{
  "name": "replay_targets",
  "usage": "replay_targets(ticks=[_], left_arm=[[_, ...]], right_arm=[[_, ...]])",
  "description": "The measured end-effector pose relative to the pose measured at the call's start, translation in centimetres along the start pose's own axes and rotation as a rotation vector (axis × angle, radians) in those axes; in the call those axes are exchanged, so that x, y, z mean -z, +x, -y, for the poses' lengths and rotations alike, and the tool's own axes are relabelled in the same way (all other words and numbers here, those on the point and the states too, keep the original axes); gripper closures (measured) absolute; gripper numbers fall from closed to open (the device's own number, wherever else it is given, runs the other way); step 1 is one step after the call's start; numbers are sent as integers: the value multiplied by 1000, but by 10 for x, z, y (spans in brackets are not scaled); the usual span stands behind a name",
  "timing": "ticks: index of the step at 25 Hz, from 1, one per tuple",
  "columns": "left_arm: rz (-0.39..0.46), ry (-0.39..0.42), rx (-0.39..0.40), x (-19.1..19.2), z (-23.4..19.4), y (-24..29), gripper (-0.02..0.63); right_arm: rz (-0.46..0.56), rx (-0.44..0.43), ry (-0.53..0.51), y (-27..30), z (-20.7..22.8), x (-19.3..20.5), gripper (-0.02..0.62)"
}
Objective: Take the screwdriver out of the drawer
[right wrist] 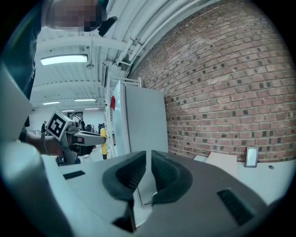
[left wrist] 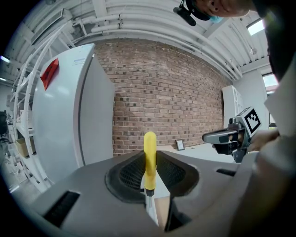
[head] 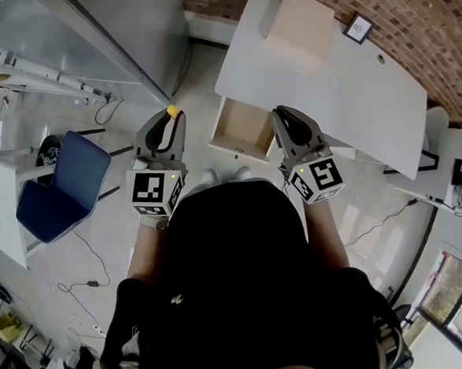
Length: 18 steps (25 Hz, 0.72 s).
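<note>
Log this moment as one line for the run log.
left gripper: shut on screwdriver, handle up | right gripper: narrow gap, empty | drawer: open, screwdriver out

The screwdriver (left wrist: 150,152), with a yellow handle and thin metal shaft, stands upright, handle up, clamped in the left claw (left wrist: 149,178), out of the drawer. The drawer (head: 243,128), pale wood inside, stands pulled open under the white worktop (head: 343,93).
</note>
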<state>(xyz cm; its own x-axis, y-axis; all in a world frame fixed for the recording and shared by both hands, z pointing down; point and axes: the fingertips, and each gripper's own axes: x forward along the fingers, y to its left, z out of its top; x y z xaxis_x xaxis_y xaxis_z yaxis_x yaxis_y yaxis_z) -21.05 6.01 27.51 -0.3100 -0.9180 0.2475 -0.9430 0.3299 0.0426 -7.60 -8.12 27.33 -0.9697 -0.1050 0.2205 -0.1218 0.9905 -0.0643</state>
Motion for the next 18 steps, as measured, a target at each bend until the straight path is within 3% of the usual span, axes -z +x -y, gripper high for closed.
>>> replay_targets(ticks=[18], left_arm=[[7,-2,34,3,4,10,529]], right_arm=[[-15,21,-4,-2,0,6,571]])
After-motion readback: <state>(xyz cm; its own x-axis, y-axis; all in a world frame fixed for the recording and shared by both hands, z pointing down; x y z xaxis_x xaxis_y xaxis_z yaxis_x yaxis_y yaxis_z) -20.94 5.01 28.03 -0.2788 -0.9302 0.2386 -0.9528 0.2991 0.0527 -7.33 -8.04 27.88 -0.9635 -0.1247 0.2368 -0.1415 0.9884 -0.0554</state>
